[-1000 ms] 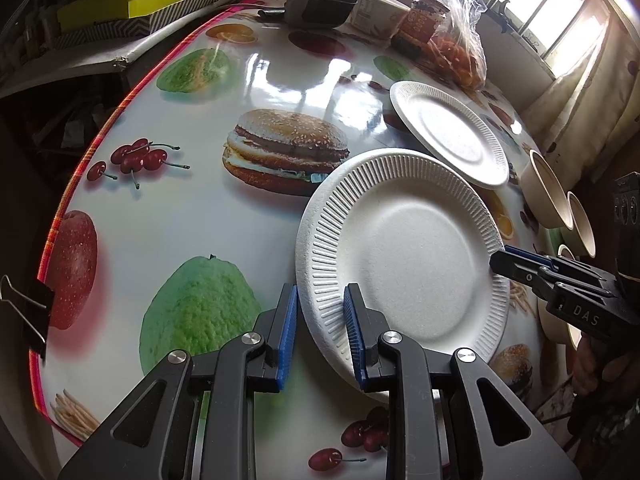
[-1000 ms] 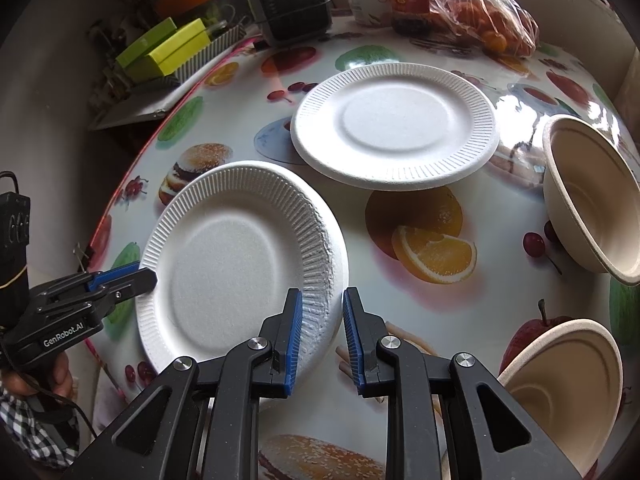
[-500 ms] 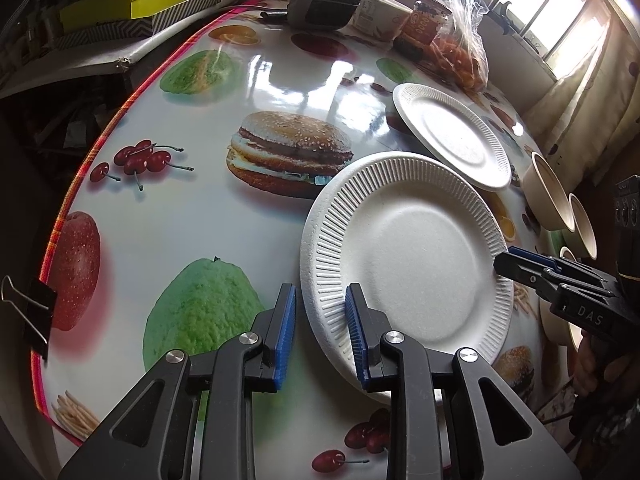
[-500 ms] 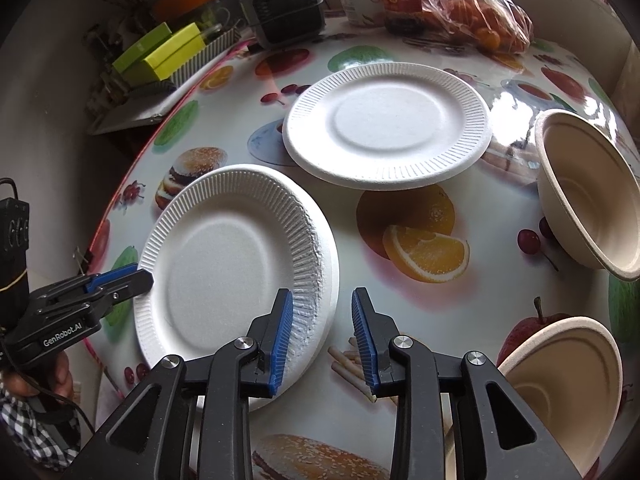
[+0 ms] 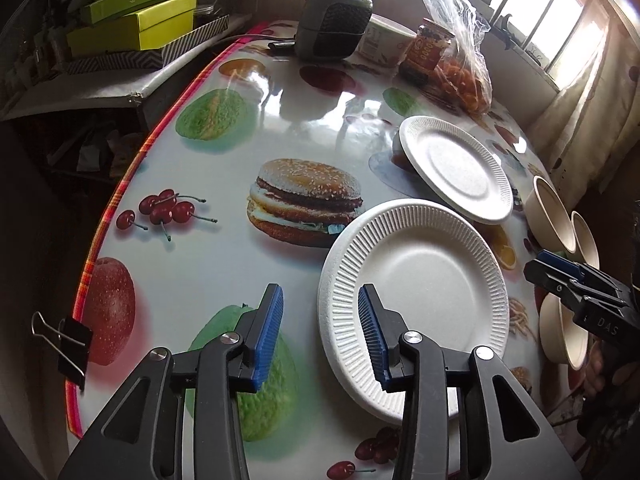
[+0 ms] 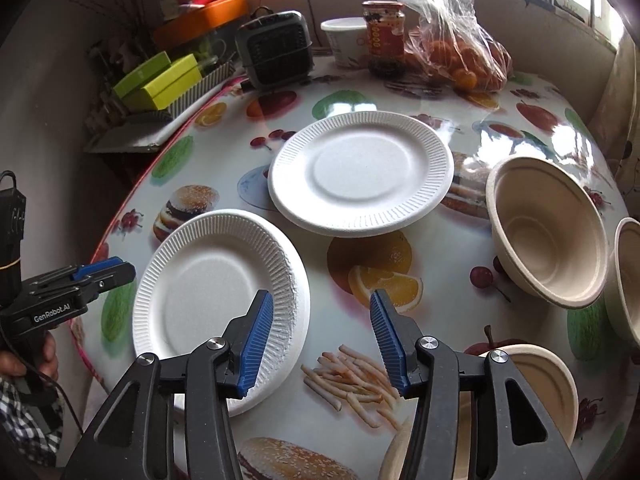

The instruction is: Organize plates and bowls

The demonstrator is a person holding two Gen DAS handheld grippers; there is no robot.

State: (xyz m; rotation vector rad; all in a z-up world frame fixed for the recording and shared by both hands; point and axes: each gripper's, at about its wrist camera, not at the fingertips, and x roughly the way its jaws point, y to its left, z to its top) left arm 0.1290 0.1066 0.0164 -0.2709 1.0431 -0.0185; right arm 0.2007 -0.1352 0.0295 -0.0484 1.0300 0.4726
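Observation:
A white ribbed paper plate (image 5: 416,296) lies on the fruit-print table near its left edge. My left gripper (image 5: 320,320) hovers over the plate's left rim, its jaws opening; the rim is below and between them, untouched. My right gripper (image 6: 322,332) hangs over the same plate's (image 6: 216,292) right rim, jaws also opening, pads clear of it. A second white plate (image 6: 360,172) sits farther back. Three beige bowls (image 6: 548,236) (image 6: 628,280) (image 6: 532,388) stand at the right. Each view shows the other gripper (image 5: 560,272) (image 6: 104,272) across the plate.
At the table's far end stand a small dark fan (image 6: 276,48), a white tub (image 6: 344,40), a red jar (image 6: 384,36) and a plastic bag of oranges (image 6: 460,52). Green boxes (image 5: 136,24) lie on a shelf left. A binder clip (image 5: 68,340) grips the tablecloth's edge.
Both grippers' jaws have spread wide from nearly shut on the near plate's rim and let it go. Both have drawn up and back a little; the plate lies flat.

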